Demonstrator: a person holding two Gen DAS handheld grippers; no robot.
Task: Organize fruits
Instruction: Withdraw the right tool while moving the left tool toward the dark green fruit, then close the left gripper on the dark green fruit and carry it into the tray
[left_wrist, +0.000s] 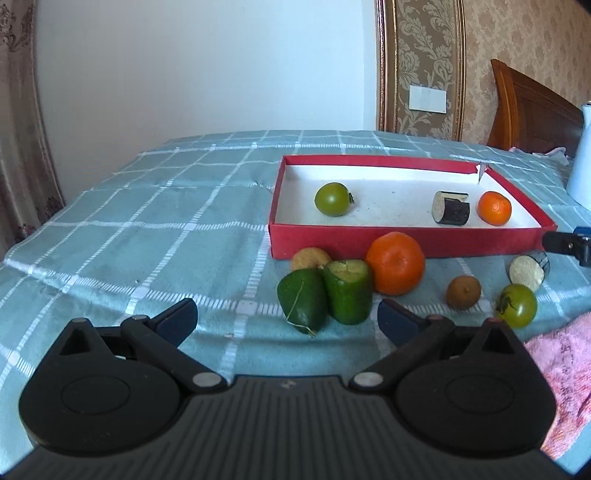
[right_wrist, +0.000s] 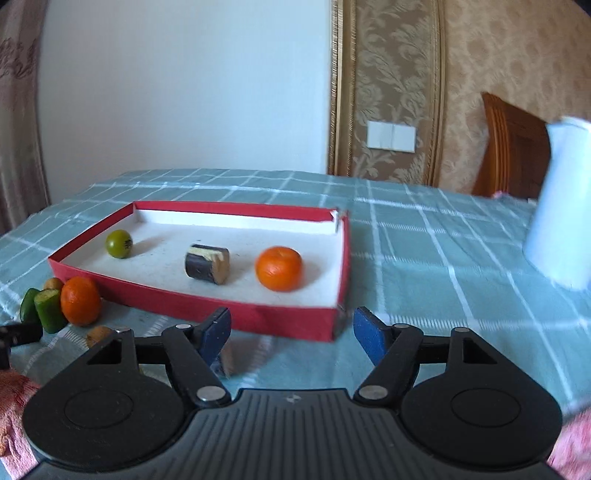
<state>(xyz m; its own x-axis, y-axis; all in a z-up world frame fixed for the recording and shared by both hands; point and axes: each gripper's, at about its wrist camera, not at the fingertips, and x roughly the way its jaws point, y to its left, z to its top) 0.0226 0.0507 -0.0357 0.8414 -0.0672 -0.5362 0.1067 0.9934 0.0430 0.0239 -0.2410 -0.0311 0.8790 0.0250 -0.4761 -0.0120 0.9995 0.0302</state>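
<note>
- Red box (left_wrist: 406, 245) on the bed holds three pieces: green tomato (left_wrist: 331, 198), eggplant chunk (left_wrist: 451, 211), small orange (left_wrist: 494, 208).
- Seven pieces wait outside, near the box's front wall.
- Left gripper (left_wrist: 287, 320) and right gripper (right_wrist: 291, 334): fingers wide, empty.

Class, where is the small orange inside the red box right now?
In both views the small orange lies inside the red box, near its right end, just right of the dark eggplant piece.
</note>
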